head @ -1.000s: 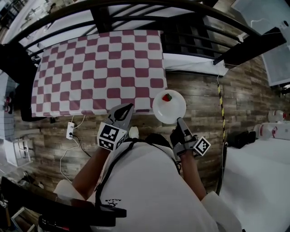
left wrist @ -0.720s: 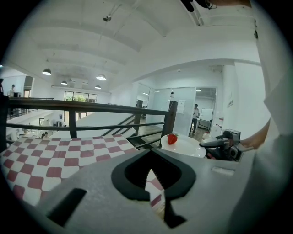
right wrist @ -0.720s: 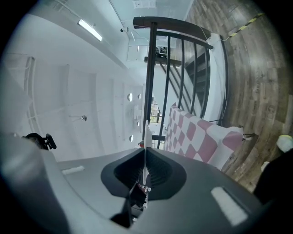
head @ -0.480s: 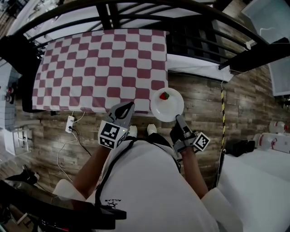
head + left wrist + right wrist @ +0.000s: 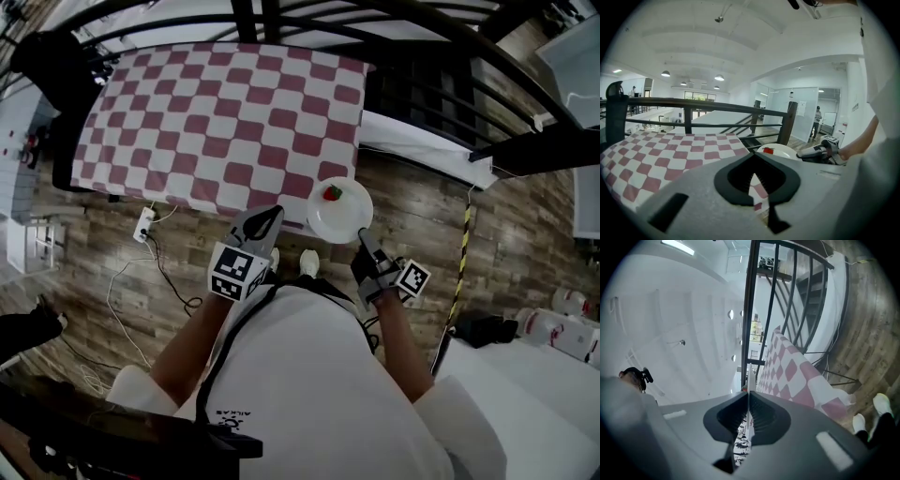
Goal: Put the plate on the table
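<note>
- The left gripper (image 5: 266,220), at 11 o'clock from the person, has its jaws pressed together and empty.
- The right gripper (image 5: 362,238), at 1 o'clock, pinches the white plate (image 5: 345,221) by its near rim.
- The plate carries a red morsel (image 5: 332,193) at its 11 o'clock and hangs at the near right corner of the checked table (image 5: 216,122), partly over the wooden floor (image 5: 412,211).
- A dark railing (image 5: 412,70) stands beyond the table at 12 o'clock.

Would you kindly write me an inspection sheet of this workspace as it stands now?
Surface: red-and-white checked table, nothing on it.
Job's things: white plate carrying a small red item, held beside the table's near corner.
Clutter: nothing seen.
Grippers: left gripper shut, empty; right gripper shut on the plate's rim.
Cables: white power strip and loose cables on the floor.
Surroundings: black railing, wooden floor.
</note>
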Available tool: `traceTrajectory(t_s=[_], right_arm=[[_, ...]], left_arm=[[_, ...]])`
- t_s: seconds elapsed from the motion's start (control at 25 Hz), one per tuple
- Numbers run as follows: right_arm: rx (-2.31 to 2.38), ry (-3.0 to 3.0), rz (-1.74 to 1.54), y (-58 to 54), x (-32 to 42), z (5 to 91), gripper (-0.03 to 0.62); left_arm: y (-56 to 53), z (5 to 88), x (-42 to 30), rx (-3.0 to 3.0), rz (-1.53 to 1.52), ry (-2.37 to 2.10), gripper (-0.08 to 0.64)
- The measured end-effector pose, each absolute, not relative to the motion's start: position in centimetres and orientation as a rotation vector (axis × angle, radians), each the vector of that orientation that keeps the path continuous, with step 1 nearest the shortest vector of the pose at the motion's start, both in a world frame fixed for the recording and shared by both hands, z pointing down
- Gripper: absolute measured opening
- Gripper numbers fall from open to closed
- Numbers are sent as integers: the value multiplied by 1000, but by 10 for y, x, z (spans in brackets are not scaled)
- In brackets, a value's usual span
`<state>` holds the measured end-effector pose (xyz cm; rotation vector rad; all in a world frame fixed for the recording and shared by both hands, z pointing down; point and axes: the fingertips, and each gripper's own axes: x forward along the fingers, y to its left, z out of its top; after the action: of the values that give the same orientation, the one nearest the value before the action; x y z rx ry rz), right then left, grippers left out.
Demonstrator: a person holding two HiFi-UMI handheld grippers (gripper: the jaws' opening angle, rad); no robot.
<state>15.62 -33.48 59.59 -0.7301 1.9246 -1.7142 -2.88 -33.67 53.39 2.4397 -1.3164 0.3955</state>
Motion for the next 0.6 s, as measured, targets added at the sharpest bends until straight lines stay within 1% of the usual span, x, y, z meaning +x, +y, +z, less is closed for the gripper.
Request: traceTrajectory(t_s=[0.6], right_arm=[[-571,2075,-1865,-368,151,658,18]], left_arm=[[-347,572,-3,2344,463,-1354,5]])
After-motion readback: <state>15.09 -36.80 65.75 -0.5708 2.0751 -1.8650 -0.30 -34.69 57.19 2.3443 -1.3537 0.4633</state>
